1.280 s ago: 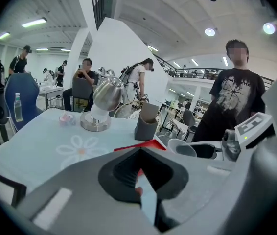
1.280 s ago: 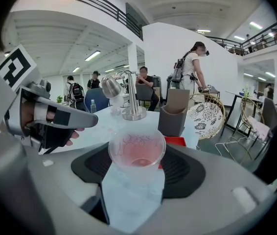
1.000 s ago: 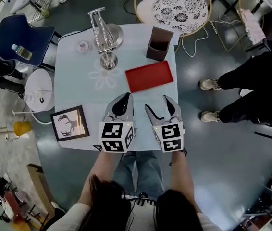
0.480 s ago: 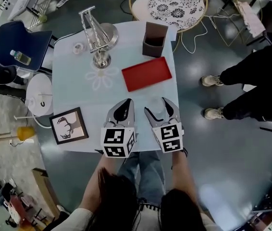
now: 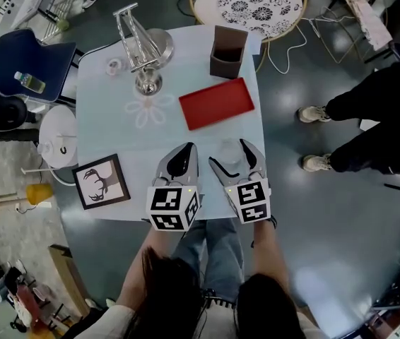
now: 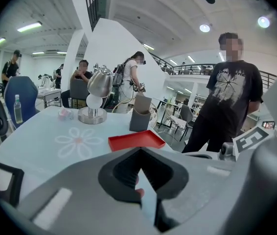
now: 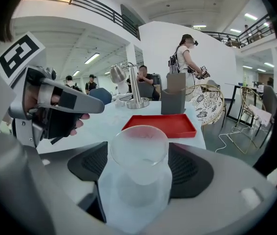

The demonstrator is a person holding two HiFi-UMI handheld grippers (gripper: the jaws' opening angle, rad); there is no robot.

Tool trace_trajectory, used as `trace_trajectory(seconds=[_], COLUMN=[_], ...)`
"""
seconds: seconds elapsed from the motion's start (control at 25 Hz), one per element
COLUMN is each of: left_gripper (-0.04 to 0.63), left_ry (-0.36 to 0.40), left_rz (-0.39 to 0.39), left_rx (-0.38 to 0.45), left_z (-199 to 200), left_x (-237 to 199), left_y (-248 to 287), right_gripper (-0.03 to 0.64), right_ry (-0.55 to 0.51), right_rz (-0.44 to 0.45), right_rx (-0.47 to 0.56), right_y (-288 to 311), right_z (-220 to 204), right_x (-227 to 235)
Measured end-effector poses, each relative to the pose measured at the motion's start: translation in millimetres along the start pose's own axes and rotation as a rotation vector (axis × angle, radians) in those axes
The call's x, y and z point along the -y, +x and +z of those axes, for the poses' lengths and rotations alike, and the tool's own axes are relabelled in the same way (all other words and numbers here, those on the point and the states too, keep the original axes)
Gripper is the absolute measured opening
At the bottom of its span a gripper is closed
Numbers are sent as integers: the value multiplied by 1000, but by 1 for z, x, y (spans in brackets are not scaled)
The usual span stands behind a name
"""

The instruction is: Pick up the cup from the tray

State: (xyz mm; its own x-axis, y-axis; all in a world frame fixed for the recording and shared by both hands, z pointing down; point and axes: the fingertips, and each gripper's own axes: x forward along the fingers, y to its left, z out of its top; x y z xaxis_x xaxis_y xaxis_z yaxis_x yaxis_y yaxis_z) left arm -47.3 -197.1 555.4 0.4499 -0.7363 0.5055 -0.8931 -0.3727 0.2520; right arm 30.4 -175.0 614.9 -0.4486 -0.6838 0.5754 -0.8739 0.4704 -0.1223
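Pale desk (image 5: 115,129) carries red tray (image 5: 216,103), brown box (image 5: 228,51), metal stand (image 5: 140,44) and framed picture (image 5: 102,181), all apart from cup (image 7: 139,153). Cup upright, long axis vertical, mouth up, between just-opened jaws of right tool (image 5: 230,157). Left tool (image 5: 182,154) closed, empty.

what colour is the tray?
Plain red tray; shows best in the head view.

The red tray (image 5: 217,103) lies open from above and from its near side. Just behind it a brown box (image 5: 228,51) stands upright and blocks its far edge. Left of the tray the table (image 5: 108,119) is free as far as the metal stand (image 5: 145,48) at the far left. Nearer than the tray stands the clear cup (image 5: 230,152), and a picture frame (image 5: 102,182) lies well off to the near left.
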Motion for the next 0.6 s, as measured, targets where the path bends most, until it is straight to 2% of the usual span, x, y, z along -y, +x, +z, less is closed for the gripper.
trace_trajectory(seconds=[0.08, 0.44, 0.6], left_gripper=[1, 1, 1], left_ry=[4, 9, 22], left_rz=[-5, -20, -30], left_rx=[1, 32, 55], left_z=[1, 14, 26], left_x=[-1, 3, 11], left_y=[0, -18, -34], right_gripper=[410, 410, 408], right_ry=[2, 50, 40], right_rz=[-3, -72, -93], right_rx=[-1, 75, 94], right_y=[0, -31, -52], right_z=[0, 19, 32], right_x=[0, 3, -1])
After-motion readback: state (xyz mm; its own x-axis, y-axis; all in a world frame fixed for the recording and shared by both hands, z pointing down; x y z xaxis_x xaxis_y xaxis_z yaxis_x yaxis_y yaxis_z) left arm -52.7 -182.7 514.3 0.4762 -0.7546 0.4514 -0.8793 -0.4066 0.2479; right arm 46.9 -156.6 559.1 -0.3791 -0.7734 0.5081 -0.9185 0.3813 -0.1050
